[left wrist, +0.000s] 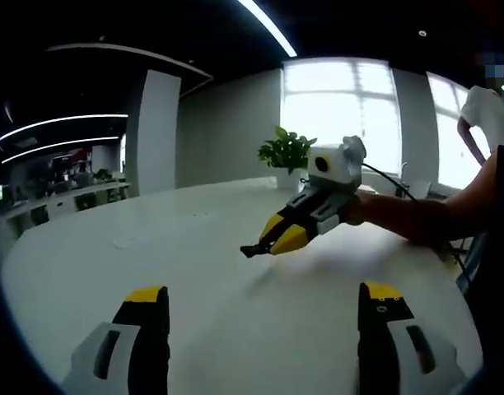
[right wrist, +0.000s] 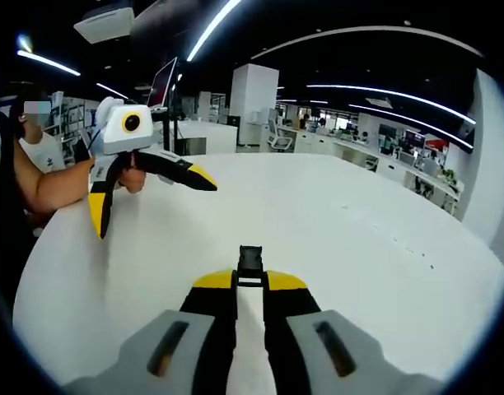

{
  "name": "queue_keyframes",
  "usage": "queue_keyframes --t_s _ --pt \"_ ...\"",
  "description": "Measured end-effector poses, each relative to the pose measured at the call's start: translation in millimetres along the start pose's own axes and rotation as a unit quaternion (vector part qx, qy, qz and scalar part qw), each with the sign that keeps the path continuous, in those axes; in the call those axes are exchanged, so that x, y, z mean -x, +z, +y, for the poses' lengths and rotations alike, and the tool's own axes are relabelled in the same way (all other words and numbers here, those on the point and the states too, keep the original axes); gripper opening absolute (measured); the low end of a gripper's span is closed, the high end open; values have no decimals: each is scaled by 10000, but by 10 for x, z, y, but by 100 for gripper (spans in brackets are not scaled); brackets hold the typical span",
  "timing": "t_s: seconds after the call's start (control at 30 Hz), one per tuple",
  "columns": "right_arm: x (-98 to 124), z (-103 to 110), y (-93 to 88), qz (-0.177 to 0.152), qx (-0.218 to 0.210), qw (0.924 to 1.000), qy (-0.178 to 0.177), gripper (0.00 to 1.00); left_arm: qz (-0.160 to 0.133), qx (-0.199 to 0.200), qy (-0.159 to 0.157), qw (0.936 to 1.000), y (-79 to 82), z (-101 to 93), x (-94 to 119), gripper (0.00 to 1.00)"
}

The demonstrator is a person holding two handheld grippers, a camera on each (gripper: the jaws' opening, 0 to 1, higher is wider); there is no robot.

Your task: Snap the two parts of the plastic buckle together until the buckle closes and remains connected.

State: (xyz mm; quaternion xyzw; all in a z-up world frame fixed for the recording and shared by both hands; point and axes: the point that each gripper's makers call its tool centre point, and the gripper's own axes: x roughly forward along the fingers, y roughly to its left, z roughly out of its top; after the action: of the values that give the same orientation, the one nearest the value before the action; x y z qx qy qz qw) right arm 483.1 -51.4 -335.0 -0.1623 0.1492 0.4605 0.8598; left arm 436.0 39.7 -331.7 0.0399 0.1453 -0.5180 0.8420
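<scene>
While the right tongs (right wrist: 250,276) are clamped on a small black buckle part (right wrist: 250,260) that sticks out past their yellow tips, the left tongs (left wrist: 264,304) stand wide apart with nothing between them. From the left gripper view the right tongs (left wrist: 273,243) hang above the middle of the surface (left wrist: 112,271), the dark buckle part (left wrist: 250,250) poking from their tip. From the right gripper view the left tongs (right wrist: 149,193) hover open near the left edge of the surface (right wrist: 359,247), held by a hand (right wrist: 133,177).

I cannot see the second half of the buckle in either view, so the step in hand is probably to find and pick it up with the left tongs. To do it well, grip that half by its rear, leave the mating end free, then line both halves straight before pressing.

White and round-edged, the surface carries a potted plant (left wrist: 287,155) at its far edge. Beyond lie office desks (right wrist: 359,148), a white pillar (left wrist: 157,132), ceiling light strips and bright windows (left wrist: 338,107).
</scene>
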Motion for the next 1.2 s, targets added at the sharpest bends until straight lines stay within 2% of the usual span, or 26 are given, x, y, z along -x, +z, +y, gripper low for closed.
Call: queue_keyframes --t_s 0.47,0.9,1.2 --pt "-67 -112 -14 24 -73 9999 -124 10 41 33 -50 10000 -22 -28 -1 97" --pt "-193 -339 -23 39 -163 9996 -230 10 64 10 -30 10000 -36 -22 1 97" --pt "-265 -418 -24 111 -158 9995 -263 10 39 40 -23 10000 -25 -10 9 97"
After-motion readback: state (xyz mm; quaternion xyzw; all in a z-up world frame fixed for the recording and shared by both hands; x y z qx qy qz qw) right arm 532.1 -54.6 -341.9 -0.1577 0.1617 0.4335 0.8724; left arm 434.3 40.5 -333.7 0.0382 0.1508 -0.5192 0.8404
